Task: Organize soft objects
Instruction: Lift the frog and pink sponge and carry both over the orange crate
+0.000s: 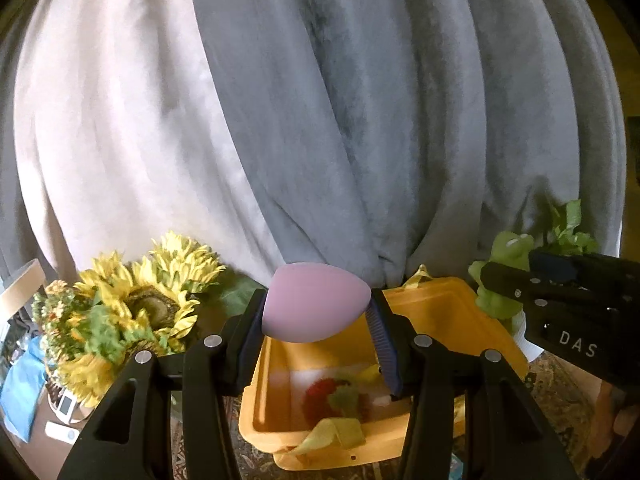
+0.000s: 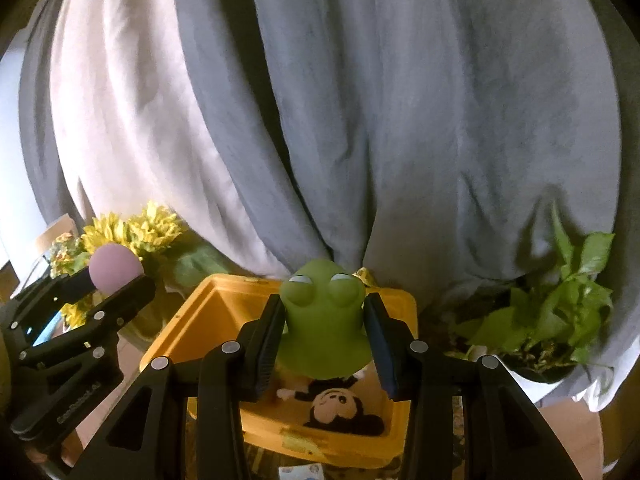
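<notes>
My left gripper (image 1: pixel 318 312) is shut on a pink egg-shaped sponge (image 1: pixel 312 304), held above the near left part of a yellow bin (image 1: pixel 440 304). In the right wrist view the same sponge (image 2: pixel 114 268) and left gripper (image 2: pixel 116 284) show at the left. My right gripper (image 2: pixel 324 316) is shut on a green squishy frog toy (image 2: pixel 324 312) over the yellow bin (image 2: pixel 200 312); the frog (image 1: pixel 500 276) also peeks out at the right of the left wrist view, in the right gripper (image 1: pixel 516 284). Inside the bin lie a black-and-tan plush doll (image 2: pixel 340 404) and a red fuzzy toy (image 1: pixel 320 396).
A grey and white curtain (image 1: pixel 320 100) hangs close behind the bin. Artificial sunflowers (image 1: pixel 140 304) stand at the left, a leafy potted plant (image 2: pixel 560 312) at the right. A yellow-green ribbon (image 1: pixel 336 432) drapes over the bin's near rim. A patterned cloth (image 1: pixel 560 392) lies under the bin.
</notes>
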Action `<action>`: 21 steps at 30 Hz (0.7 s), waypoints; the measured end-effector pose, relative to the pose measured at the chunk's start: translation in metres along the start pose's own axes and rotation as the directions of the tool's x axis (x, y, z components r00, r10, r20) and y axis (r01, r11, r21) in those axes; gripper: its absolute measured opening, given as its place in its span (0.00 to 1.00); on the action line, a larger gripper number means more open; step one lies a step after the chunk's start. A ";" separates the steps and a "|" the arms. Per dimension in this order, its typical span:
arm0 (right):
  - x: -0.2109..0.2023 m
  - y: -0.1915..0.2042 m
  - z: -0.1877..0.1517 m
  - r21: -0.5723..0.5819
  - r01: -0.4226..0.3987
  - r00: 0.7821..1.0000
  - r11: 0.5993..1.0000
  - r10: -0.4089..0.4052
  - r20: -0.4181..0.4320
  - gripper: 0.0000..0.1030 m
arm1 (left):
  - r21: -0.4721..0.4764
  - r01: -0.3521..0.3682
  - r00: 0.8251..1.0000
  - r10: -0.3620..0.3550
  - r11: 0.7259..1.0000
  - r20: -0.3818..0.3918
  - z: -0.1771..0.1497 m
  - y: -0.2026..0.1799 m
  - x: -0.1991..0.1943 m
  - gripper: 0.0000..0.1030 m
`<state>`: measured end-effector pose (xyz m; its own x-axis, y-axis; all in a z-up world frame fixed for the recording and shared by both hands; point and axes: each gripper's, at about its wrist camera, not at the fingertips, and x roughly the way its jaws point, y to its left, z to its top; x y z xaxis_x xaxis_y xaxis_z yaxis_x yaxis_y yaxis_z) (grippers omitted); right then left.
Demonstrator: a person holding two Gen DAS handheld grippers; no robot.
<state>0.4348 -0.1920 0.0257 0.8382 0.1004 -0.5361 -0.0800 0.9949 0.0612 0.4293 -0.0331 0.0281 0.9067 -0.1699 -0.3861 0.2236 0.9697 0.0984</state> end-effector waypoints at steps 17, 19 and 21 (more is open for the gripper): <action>0.108 -0.029 -0.003 0.055 -0.014 0.955 0.998 0.030 -0.295 0.41 | 0.013 0.062 0.962 -0.056 0.998 -0.265 -0.004 0.002 0.108 0.48; 0.117 -0.031 -0.006 0.063 -0.014 0.944 0.998 0.034 -0.328 0.41 | 0.019 0.072 0.951 -0.063 0.997 -0.302 -0.006 -0.001 0.120 0.48; 0.126 -0.033 -0.009 0.064 -0.014 0.930 0.998 0.037 -0.365 0.41 | 0.021 0.078 0.939 -0.067 0.997 -0.336 -0.009 -0.002 0.130 0.48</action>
<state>0.5380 -0.2118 -0.0511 0.5801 0.1330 -0.8036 -0.0570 0.9908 0.1228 0.5434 -0.0552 -0.0303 0.7164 -0.1651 -0.6778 0.3010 0.9497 0.0868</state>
